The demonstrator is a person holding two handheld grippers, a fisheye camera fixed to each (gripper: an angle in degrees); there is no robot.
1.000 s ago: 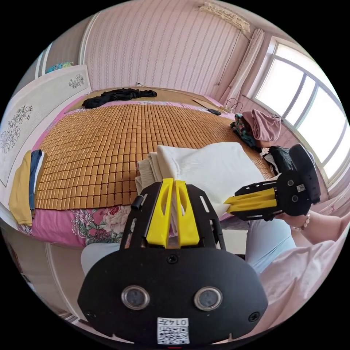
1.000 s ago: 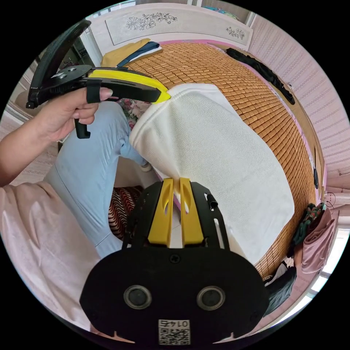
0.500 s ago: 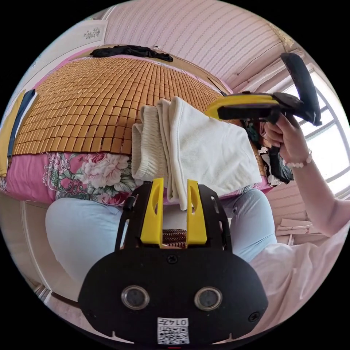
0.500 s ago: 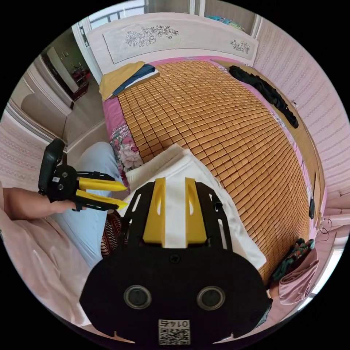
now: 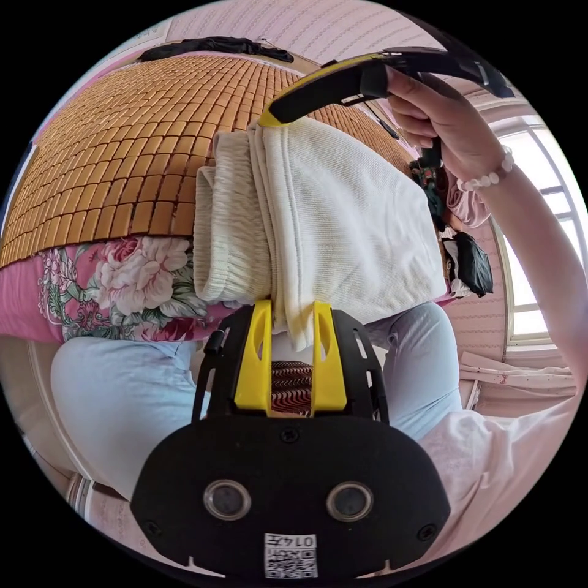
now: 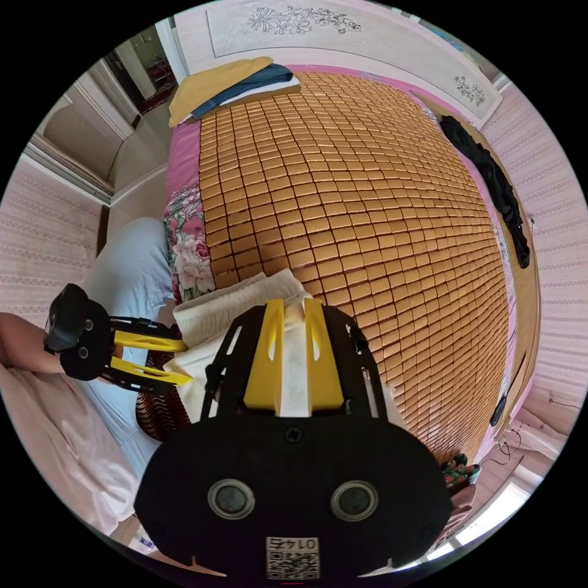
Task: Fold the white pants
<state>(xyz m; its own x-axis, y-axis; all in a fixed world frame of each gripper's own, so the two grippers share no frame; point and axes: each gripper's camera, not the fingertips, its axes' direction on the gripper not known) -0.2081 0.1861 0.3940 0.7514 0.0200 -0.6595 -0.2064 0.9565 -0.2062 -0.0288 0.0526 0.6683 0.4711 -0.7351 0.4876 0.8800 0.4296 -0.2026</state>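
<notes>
Currently the white pants (image 5: 318, 208) lie folded into a thick stack at the near edge of the bed, on the bamboo mat (image 5: 122, 153), with one end hanging over the floral bedsheet (image 5: 122, 288) toward the person's knees.

Left gripper (image 5: 292, 309): its 2 yellow jaws stand apart, 1 on each side of the overhanging corner of the pants. Cloth sits in the gap; whether the jaws press on it, I cannot tell. In the right gripper view the same tool (image 6: 174, 361) shows at the left with its jaws plainly spread, beside the near edge of the stack (image 6: 245, 306).

Right gripper (image 6: 293, 306): jaws spread, tips over the far end of the folded stack, cloth visible between them. In the left gripper view it (image 5: 269, 119) comes in from above, held in the person's hand (image 5: 441, 122), its tip touching the far top corner of the pants.

Other items: black garment (image 6: 490, 177) along the far edge of the bed; folded yellow and blue clothes (image 6: 226, 82) by the headboard (image 6: 343, 30); mixed clothes pile (image 5: 459, 226) beyond the stack, near the window.
</notes>
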